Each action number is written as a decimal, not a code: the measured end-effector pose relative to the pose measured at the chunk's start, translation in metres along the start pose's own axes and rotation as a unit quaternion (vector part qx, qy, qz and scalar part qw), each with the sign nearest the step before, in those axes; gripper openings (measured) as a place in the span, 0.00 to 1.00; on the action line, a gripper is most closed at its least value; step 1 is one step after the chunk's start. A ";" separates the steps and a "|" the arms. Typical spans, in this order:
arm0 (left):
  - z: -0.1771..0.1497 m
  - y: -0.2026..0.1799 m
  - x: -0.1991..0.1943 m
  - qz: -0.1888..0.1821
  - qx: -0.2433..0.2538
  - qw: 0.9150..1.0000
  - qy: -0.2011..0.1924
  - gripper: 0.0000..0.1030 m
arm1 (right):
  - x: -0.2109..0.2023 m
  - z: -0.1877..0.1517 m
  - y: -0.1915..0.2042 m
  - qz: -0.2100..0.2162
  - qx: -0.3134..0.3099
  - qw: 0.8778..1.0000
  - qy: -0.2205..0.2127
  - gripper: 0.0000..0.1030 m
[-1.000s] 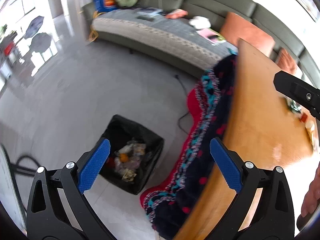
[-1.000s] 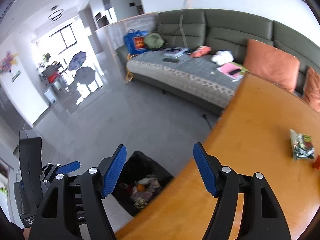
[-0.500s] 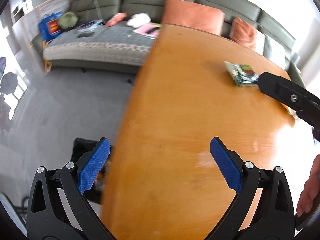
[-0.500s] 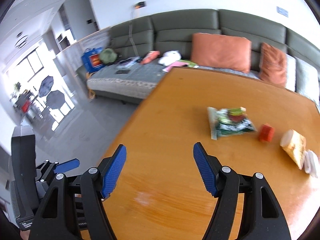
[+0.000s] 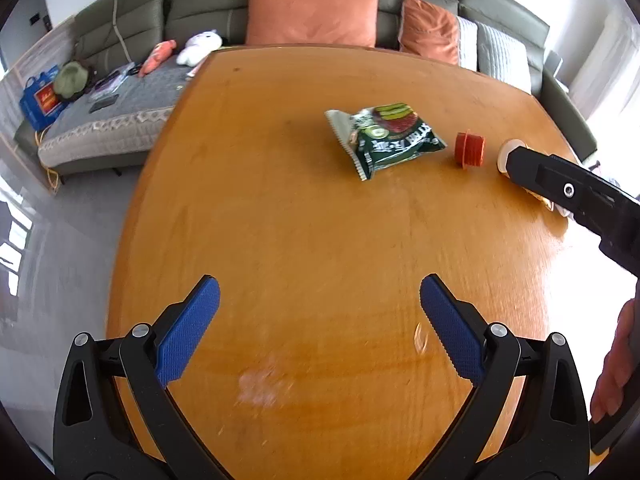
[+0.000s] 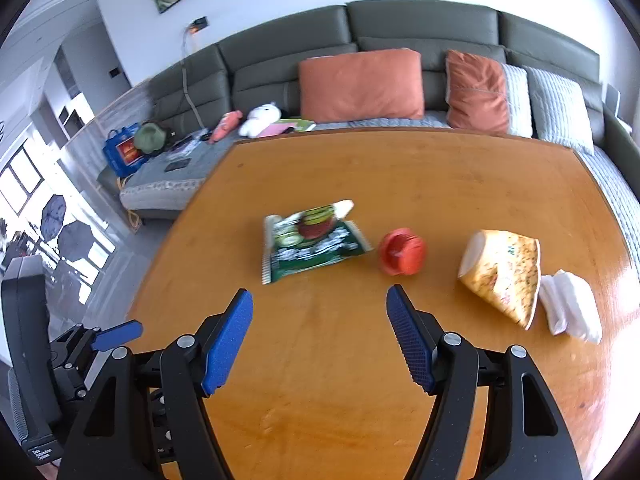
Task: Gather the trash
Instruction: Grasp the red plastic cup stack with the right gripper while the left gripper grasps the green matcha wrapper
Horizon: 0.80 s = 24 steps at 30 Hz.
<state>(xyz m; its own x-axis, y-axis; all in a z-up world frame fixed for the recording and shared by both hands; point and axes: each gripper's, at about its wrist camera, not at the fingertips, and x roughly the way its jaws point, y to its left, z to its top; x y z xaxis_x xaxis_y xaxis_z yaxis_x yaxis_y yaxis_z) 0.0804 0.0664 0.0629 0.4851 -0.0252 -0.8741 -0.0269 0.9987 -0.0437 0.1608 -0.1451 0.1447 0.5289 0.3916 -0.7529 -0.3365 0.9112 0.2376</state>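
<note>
A green snack packet lies on the wooden table. To its right are a red ribbed cap, a yellow snack bag and a white crumpled tissue. My left gripper is open and empty over the near part of the table. My right gripper is open and empty, just short of the green packet. The right gripper's body shows in the left wrist view and hides most of the yellow bag.
A grey-green sofa with orange cushions runs behind the table. Toys and a blue bag lie on the sofa's left end. Grey floor is left of the table.
Both grippers swung right and up from the floor and black trash bin to the table top. The trash items came into view. Both stayed open.
</note>
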 end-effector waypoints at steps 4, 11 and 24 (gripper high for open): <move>0.017 -0.011 0.017 -0.001 0.010 1.000 0.011 0.94 | 0.023 0.013 -0.026 -0.006 0.013 1.000 0.014 0.68; 0.033 -0.015 0.040 0.000 0.013 1.000 0.027 0.94 | 0.072 0.029 -0.054 -0.009 0.044 0.998 0.042 0.68; 0.065 -0.022 0.072 -0.011 0.008 0.999 0.034 0.94 | 0.110 0.036 -0.068 -0.024 0.047 0.998 0.047 0.45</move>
<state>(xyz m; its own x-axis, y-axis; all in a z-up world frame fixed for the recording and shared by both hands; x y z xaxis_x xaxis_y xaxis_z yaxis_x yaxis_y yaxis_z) 0.1728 0.0460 0.0318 0.4242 -0.0488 -0.9043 -0.0025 0.9985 -0.0550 0.2698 -0.1590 0.0678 0.4661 0.3382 -0.8175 -0.2367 0.9380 0.2531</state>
